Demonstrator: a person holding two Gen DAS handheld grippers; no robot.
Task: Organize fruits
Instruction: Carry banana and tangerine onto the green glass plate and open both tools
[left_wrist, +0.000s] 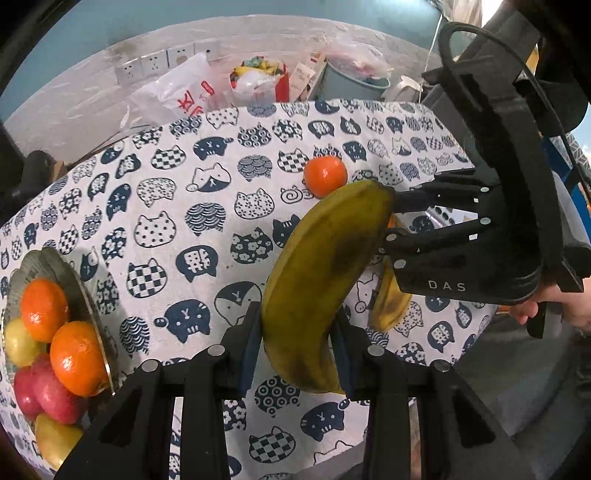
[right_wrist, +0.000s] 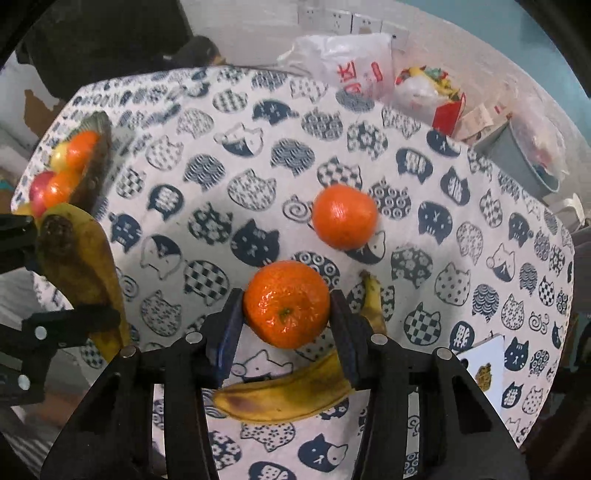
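Both pairs of jaws are clamped on fruit: the left gripper (left_wrist: 297, 343) pinches a yellow-brown banana (left_wrist: 321, 280) low on its curve, and the right gripper (right_wrist: 286, 317) has its pads pressed against the two sides of a mandarin (right_wrist: 286, 304). The held banana's long axis runs up and forward out of the left jaws, its far tip lying close beside the right gripper's fingertips in the left wrist view, so the two tools are near each other and a careless swing could knock them together. The fruit bowl (left_wrist: 83, 291), already holding mandarins, red apples and pale yellow fruit, lies to the left of the left jaws and well to the upper left of the right jaws, past the left gripper; the left hand is therefore the nearer one, and it seems sensible for the banana to go in first. Still loose on the cat-print tablecloth (right_wrist: 229, 155) are a second mandarin (right_wrist: 345, 216), ahead and slightly right of the right jaws, and a second banana (right_wrist: 291, 395) lying crosswise just below them, curving up past the right pad. Beyond the table edge sit a plastic bag (left_wrist: 177, 92) and a grey bin (left_wrist: 347, 83).
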